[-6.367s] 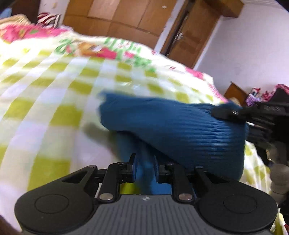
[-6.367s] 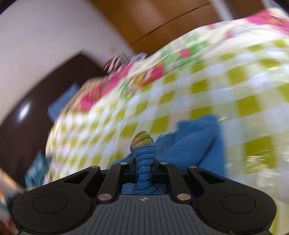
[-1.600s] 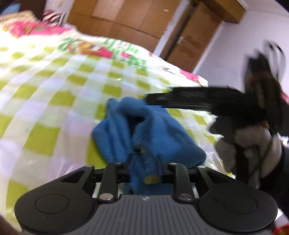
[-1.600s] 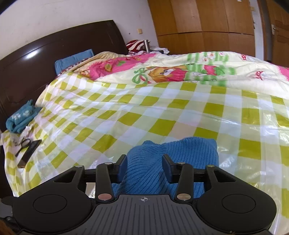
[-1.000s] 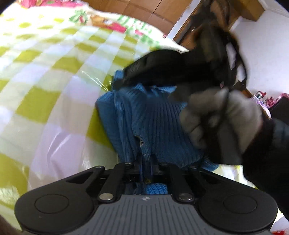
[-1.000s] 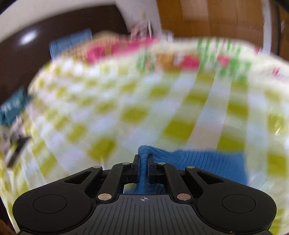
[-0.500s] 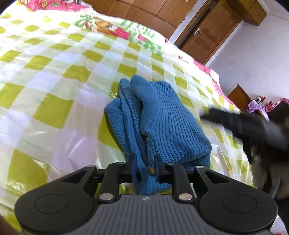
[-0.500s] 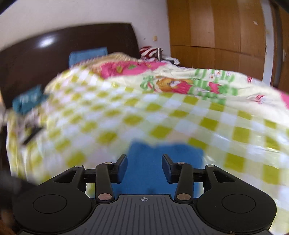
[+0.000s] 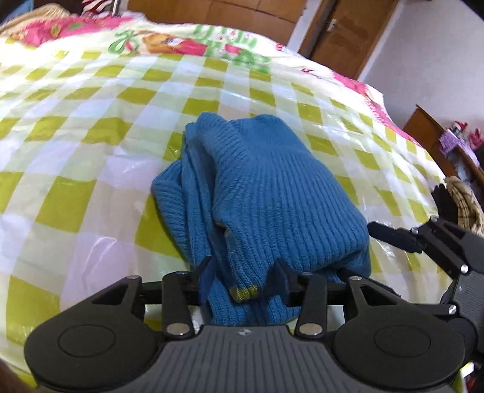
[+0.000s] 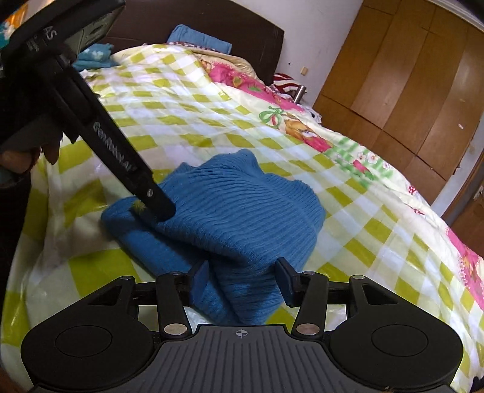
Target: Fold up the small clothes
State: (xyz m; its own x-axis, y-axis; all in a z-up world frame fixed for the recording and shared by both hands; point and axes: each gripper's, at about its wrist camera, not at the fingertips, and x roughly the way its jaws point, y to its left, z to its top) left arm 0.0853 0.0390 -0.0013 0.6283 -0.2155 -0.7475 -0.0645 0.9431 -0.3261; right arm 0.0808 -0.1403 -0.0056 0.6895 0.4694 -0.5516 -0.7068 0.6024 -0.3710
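Observation:
A blue ribbed knit garment lies folded in a thick bundle on the green-and-white checked bed cover. It also shows in the right wrist view. My left gripper is open, its jaws standing on either side of the garment's near edge, where a yellow-green cuff shows. My right gripper is open around another edge of the bundle. The left gripper's fingers show in the right wrist view, resting on the garment's left part. The right gripper's fingers show at the right of the left wrist view.
The bed cover is wrapped in clear plastic. A dark headboard and pillows lie at the far end. Wooden wardrobes and a door stand beyond. A wooden side table with clutter stands at the right.
My left gripper has opened wider around the garment's near edge. My right gripper has come back down to the bundle's other edge, open. The garment lies still on the bed.

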